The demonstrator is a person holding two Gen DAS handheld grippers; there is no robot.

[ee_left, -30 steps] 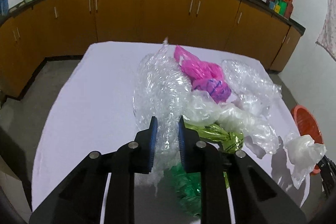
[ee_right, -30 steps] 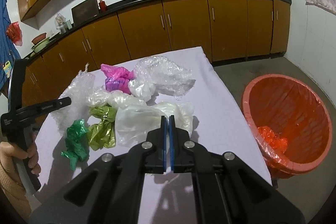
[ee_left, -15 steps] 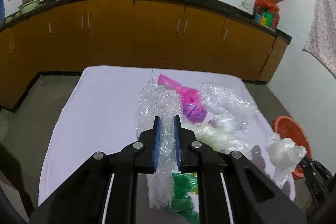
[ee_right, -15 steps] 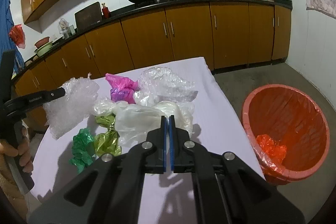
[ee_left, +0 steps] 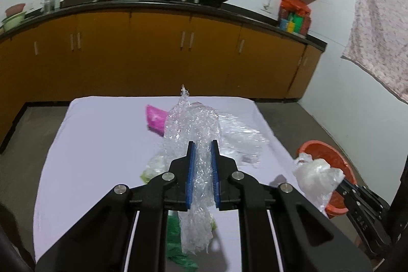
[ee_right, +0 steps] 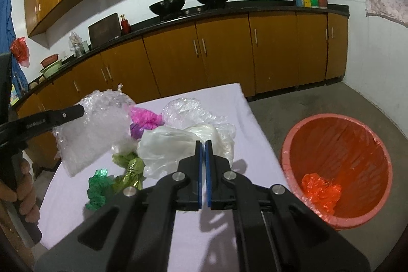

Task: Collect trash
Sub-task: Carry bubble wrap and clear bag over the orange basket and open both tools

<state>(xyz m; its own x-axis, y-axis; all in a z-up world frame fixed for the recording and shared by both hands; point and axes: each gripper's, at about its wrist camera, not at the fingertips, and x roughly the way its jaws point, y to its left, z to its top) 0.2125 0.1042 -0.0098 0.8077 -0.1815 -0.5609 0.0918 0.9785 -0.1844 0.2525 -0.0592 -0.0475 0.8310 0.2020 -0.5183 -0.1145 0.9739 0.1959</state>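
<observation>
Left wrist view: bubble wrap sheet (ee_left: 193, 129) clamped between blue pads of left gripper (ee_left: 202, 144) at frame centre, held above white-covered table (ee_left: 97, 144). Pink bag (ee_left: 154, 119) seen behind it. Orange bin (ee_left: 329, 152) at right edge.

Right wrist view: right gripper (ee_right: 203, 144) closed on white plastic bag (ee_right: 168, 147), lower centre. Green wrappers (ee_right: 102, 188) left on table. Orange bin at right, orange bag (ee_right: 320, 191) inside.
</observation>
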